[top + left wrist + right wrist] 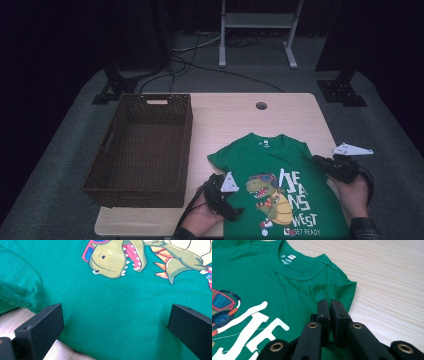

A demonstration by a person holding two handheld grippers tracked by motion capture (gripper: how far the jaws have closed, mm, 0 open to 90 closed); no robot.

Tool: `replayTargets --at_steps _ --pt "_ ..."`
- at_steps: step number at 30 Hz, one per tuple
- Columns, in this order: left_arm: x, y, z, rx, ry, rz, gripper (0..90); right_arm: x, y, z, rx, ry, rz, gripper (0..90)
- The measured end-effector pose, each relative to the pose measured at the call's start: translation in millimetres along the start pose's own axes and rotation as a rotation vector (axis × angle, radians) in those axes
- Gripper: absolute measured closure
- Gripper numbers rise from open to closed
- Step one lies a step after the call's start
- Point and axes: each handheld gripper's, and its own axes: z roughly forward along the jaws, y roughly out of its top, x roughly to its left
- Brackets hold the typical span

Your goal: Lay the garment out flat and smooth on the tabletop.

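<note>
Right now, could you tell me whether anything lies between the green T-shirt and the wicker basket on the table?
Nothing visible does. The T-shirt lies flat to the right of the basket, with bare tabletop between them. The left tool stands open over the shirt's left edge, on the basket side; the right tool is shut on the sleeve.

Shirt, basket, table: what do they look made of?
Shirt: soft knit fabric, probably cotton jersey; stitched hems, matte green, and it folds at the sleeve. Basket: woven wicker or rattan look, dark brown; could be a synthetic weave. Table: pale wood-grain top, smooth, likely laminate rather than solid wood.
</note>
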Motion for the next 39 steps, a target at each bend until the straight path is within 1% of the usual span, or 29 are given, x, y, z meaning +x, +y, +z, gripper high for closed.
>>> replayTargets --at_steps 9,17,33,39 --pt "0.0 0.0 0.0 0.0 0.0 0.0 0.0 -4.9 -2.1 -2.0 -0.006 -0.012 0.011 86.9" --pt "0.0 0.0 0.0 0.0 0.0 0.0 0.0 -10.4 -4.4 -3.3 -0.01 -0.021 0.032 86.9" --pt "0.0 0.0 0.0 0.0 0.0 0.0 0.0 -20.8 -9.0 -5.6 -0.009 -0.052 0.054 86.9" --pt "0.0 0.0 0.0 0.0 0.0 0.0 0.0 -25.8 -11.3 -6.3 -0.01 -0.059 0.071 86.8"
